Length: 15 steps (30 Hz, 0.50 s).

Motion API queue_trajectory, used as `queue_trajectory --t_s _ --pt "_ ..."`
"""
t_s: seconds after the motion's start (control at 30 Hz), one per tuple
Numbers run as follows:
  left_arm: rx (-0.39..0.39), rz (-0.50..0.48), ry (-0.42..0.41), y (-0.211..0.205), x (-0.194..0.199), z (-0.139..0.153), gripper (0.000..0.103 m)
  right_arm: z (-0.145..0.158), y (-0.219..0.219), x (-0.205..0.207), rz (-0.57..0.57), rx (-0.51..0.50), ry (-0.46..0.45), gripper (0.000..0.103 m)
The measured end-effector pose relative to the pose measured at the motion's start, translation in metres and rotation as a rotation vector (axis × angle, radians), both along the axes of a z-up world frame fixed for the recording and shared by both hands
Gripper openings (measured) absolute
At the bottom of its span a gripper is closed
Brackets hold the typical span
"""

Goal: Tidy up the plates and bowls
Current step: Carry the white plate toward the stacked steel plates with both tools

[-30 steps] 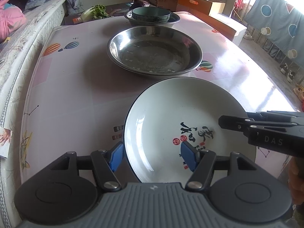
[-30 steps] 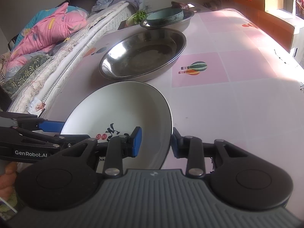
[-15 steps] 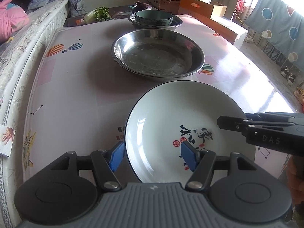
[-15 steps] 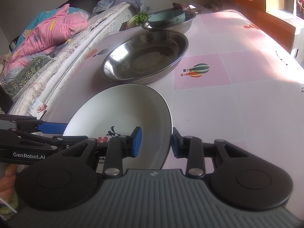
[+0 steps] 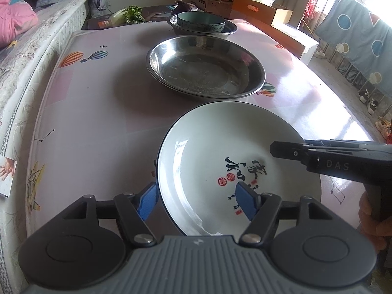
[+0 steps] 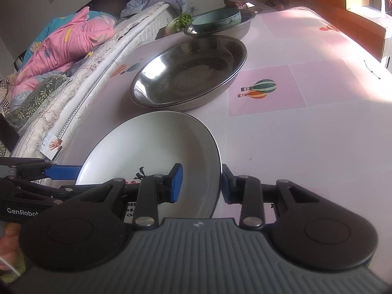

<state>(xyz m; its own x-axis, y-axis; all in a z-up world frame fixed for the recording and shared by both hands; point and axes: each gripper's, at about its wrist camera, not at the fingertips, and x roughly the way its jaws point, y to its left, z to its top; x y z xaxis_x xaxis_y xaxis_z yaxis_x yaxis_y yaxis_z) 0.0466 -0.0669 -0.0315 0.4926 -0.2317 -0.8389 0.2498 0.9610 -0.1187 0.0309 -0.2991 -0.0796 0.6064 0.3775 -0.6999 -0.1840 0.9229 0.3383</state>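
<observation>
A white plate (image 5: pixel 220 147) with black calligraphy and red seals sits near the table's front; it also shows in the right wrist view (image 6: pixel 152 152). My left gripper (image 5: pixel 196 199) is open and straddles the plate's left rim, one blue pad outside, one over the inside. My right gripper (image 6: pixel 199 182) is open and straddles the plate's right rim. Neither visibly pinches it. Beyond lies a large steel basin (image 5: pixel 205 67), also in the right wrist view (image 6: pixel 188 73). At the far end a teal bowl (image 5: pixel 201 22) sits inside another steel basin (image 5: pixel 230 28).
The table (image 5: pixel 93 112) has a pink balloon-print cover. A bed with quilts (image 6: pixel 63 49) runs along its left side. Greens (image 5: pixel 129 16) and cardboard boxes (image 5: pixel 259 12) lie beyond the far edge. A blue cloth (image 5: pixel 355 39) hangs at the right.
The plate and both grippers have risen slightly and drawn back from the steel basin. Both grippers keep the same opening around the rim.
</observation>
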Motion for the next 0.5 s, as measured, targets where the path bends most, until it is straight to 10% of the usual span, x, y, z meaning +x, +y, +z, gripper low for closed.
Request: queue_trajectory --t_s 0.5 --pt "-0.038 0.002 0.036 0.003 0.000 -0.004 0.069 -0.003 0.001 0.021 0.022 0.020 -0.010 0.032"
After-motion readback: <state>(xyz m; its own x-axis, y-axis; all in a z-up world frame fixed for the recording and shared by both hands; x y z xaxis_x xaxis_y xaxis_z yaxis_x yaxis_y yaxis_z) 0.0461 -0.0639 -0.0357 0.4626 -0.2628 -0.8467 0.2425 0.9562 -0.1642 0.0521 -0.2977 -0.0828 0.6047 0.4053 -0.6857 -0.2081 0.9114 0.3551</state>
